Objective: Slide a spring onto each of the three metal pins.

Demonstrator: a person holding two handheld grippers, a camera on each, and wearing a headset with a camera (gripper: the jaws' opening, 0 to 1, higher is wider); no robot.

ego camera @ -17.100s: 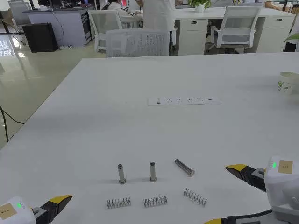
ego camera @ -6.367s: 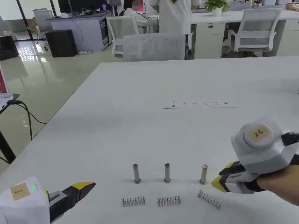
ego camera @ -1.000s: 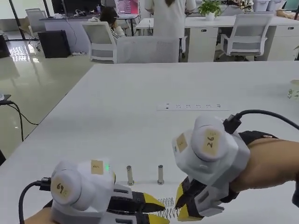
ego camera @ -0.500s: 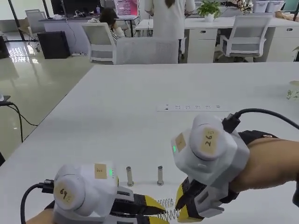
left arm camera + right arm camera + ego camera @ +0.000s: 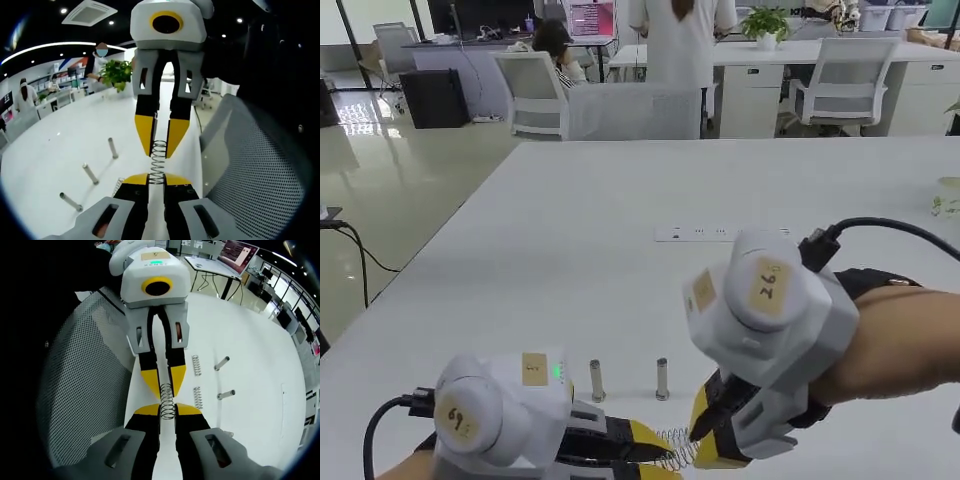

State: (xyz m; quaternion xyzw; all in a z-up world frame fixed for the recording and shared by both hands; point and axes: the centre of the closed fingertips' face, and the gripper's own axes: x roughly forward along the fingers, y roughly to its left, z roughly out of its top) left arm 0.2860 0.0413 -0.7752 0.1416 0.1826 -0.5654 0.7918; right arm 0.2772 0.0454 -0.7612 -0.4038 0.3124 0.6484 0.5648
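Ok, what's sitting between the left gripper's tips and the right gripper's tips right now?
A single spring spans that gap. The left gripper pinches one end and the right gripper the other. Both gripper views show this plainly.

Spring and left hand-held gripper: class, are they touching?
Touching. The left gripper view shows the spring pinched at its near end between the yellow tips of the left hand-held gripper.

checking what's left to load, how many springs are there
3. One spring is held between the left gripper and right gripper; a second spring and a third spring lie on the table beside the metal pins.
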